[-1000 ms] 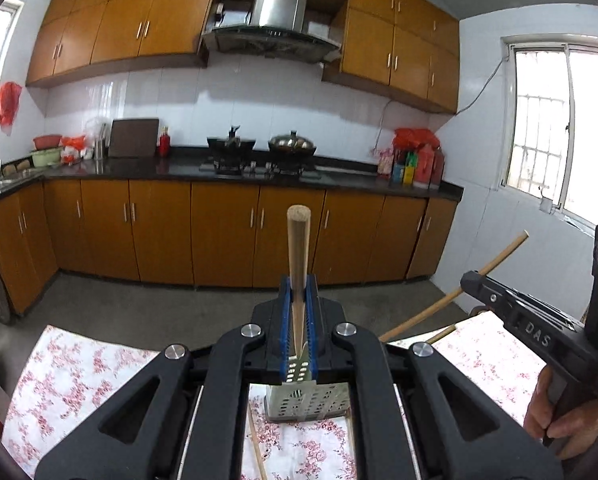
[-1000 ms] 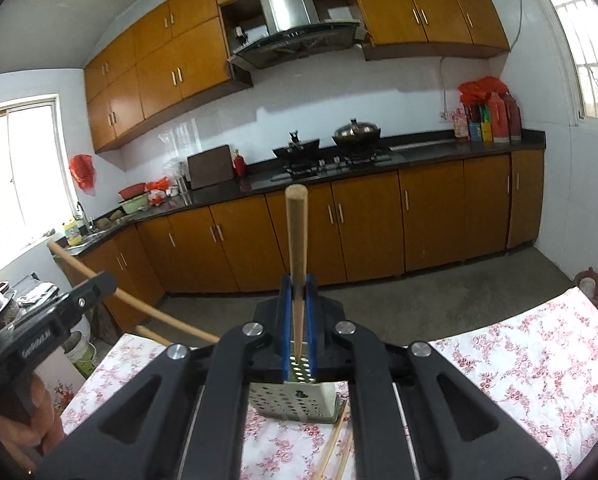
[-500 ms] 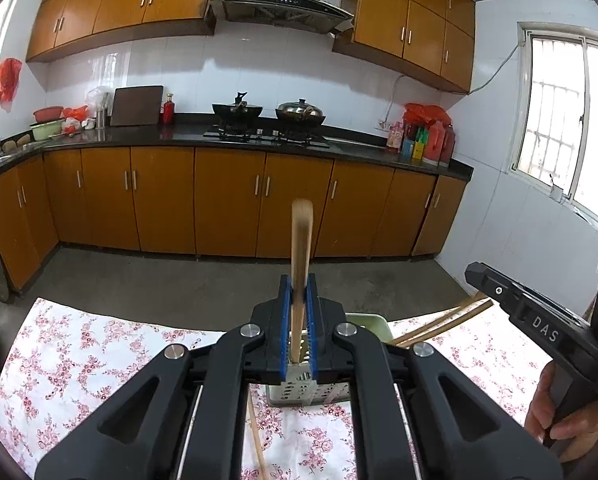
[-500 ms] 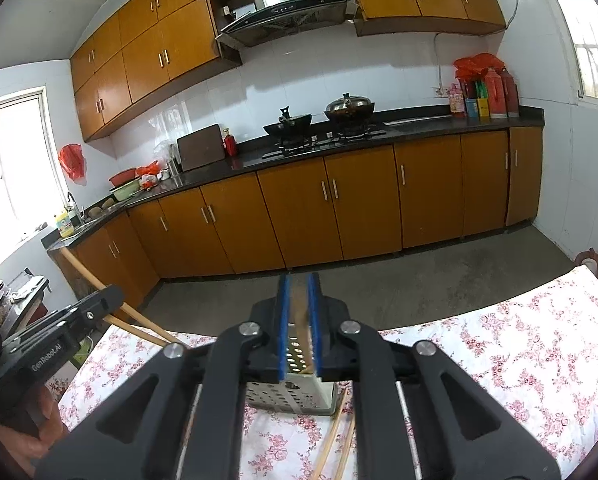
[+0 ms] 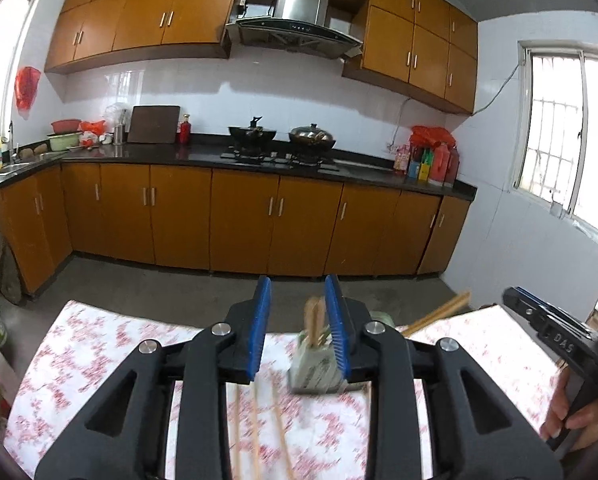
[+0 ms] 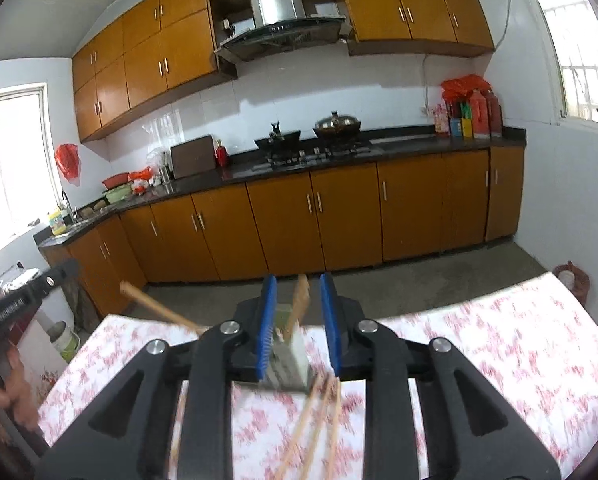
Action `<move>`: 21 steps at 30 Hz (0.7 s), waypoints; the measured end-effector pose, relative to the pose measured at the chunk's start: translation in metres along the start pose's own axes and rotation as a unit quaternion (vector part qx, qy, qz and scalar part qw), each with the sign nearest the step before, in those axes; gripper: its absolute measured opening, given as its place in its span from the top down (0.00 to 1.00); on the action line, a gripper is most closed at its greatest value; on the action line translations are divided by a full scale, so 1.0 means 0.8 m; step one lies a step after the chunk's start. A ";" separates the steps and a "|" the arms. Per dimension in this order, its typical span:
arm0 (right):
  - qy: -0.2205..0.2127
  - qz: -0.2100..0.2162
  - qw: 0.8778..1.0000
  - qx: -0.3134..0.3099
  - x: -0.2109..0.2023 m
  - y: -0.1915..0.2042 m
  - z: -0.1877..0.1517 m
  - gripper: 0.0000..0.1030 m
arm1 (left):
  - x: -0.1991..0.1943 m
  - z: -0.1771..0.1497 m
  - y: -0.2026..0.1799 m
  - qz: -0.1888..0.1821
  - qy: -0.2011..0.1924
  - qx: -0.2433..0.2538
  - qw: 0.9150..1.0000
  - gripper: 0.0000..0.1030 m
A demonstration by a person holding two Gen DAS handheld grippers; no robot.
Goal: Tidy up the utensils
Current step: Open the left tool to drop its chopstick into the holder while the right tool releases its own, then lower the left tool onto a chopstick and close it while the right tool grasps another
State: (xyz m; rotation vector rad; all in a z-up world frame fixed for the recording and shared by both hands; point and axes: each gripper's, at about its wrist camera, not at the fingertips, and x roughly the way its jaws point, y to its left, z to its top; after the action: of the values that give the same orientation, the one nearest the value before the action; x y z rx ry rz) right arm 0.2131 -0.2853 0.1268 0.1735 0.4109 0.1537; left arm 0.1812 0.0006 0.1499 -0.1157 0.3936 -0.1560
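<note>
Both pairs of jaws stand apart, nothing clamped between the blue pads. Our left gripper (image 5: 298,312) has its pads spread wide, and the chopsticks (image 5: 314,322) standing in the holder (image 5: 315,368) show just inside the right-hand pad, whether touching it or not we cannot tell through the blur. Our right gripper (image 6: 298,308) is likewise spread; in its view the chopsticks (image 6: 299,304) rise between the pads, closer to the middle, clear of both.

Nearest to us on the floral tablecloth (image 5: 99,344) lie loose chopsticks (image 5: 255,436), running toward the camera beneath the left gripper; the right wrist view shows another loose bunch (image 6: 319,412) just before the holder. The perforated metal holder sits on the cloth just beyond both sets of fingers, blurred in both views.

Further right in the left view, our right hand (image 5: 571,420) grips its tool, and a chopstick (image 5: 439,314) slants up from behind the holder. Beyond the table are the concrete floor (image 5: 159,292), the orange cabinets (image 5: 239,216) and the stove with its pots (image 5: 283,136).
</note>
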 end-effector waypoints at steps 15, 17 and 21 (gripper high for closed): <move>0.191 -0.043 0.981 0.009 0.073 -0.039 -0.198 0.77 | 0.058 -0.157 0.098 0.075 0.164 -0.022 0.983 0.71; 0.218 -0.045 0.975 0.003 0.094 -0.036 -0.217 0.77 | 0.068 -0.170 0.109 0.075 0.181 -0.032 0.980 0.71; 0.246 -0.049 0.968 0.004 0.115 -0.035 -0.240 0.77 | 0.076 -0.190 0.116 0.071 0.197 -0.033 0.977 0.72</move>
State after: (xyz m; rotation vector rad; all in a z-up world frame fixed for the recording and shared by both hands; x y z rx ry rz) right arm 0.2212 -0.2692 -0.0870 0.1209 0.9145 0.0965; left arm 0.1893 0.0684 -0.0254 -0.1220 0.8007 -0.0223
